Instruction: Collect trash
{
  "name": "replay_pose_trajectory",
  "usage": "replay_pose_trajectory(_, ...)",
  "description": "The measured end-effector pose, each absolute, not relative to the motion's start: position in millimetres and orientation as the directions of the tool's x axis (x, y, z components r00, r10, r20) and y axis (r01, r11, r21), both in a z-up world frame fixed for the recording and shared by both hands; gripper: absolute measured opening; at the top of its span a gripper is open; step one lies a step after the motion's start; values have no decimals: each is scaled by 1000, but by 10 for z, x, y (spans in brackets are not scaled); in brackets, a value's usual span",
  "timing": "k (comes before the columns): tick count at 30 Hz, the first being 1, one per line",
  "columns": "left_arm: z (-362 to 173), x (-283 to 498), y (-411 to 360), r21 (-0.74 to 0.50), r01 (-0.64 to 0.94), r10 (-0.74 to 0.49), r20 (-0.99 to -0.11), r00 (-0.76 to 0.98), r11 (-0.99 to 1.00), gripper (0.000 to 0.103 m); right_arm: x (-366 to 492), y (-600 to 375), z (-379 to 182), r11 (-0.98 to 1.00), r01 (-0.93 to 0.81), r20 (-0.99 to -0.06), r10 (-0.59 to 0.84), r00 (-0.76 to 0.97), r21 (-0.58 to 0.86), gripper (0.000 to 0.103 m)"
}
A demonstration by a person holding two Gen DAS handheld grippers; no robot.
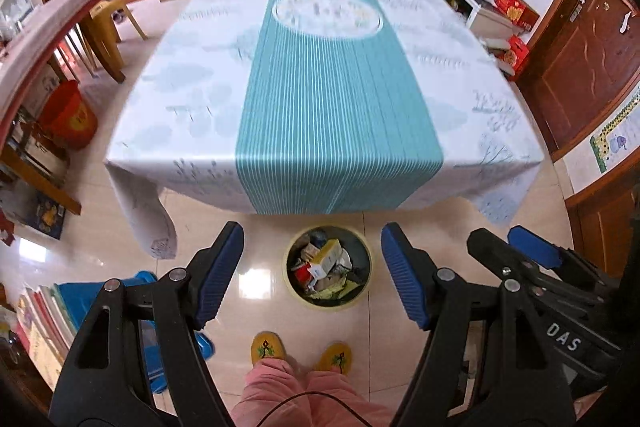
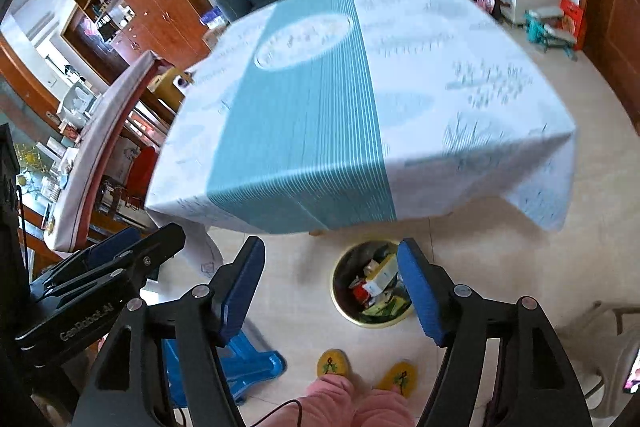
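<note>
The collecting looks finished, or nearly: the table (image 1: pixel 192 115), draped in a white cloth with a teal striped band down the middle, shows nothing on top, and the trash sits inside one round yellow-rimmed bin (image 1: pixel 362 297) on the tiled floor just before the table's near edge, by the person's two yellow slippers (image 1: pixel 267 347). The left hand-held gripper (image 1: pixel 312 275) is released, jaws spread wide and gripping nothing; the right hand-held gripper (image 2: pixel 332 293) likewise hangs spread and bare. Any next move calls for scanning for leftover scraps, then lowering spread jaws onto one. Bin contents: several crumpled wrappers and small cartons (image 1: pixel 326 255), too jumbled to count.
</note>
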State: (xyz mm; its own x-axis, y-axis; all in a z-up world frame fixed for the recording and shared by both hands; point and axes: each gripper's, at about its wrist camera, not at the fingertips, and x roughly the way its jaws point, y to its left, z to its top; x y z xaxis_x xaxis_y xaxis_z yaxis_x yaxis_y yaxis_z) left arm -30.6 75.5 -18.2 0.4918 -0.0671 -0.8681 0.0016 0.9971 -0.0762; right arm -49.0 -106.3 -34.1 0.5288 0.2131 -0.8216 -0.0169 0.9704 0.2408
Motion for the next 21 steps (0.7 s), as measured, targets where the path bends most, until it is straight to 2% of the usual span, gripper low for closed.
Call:
replay_pose_trajectory(10, 515, -491, 643, -41, -15, -24, -808, 589, 999, 69, -573, -963, 242, 975, -64, -782, 211, 586, 215, 73)
replay_pose_trajectory(21, 710, -544, 580, -27, -42, 5, -789, 614, 999, 68, -608, -992, 377, 974, -70, -757, 211, 619, 214, 73)
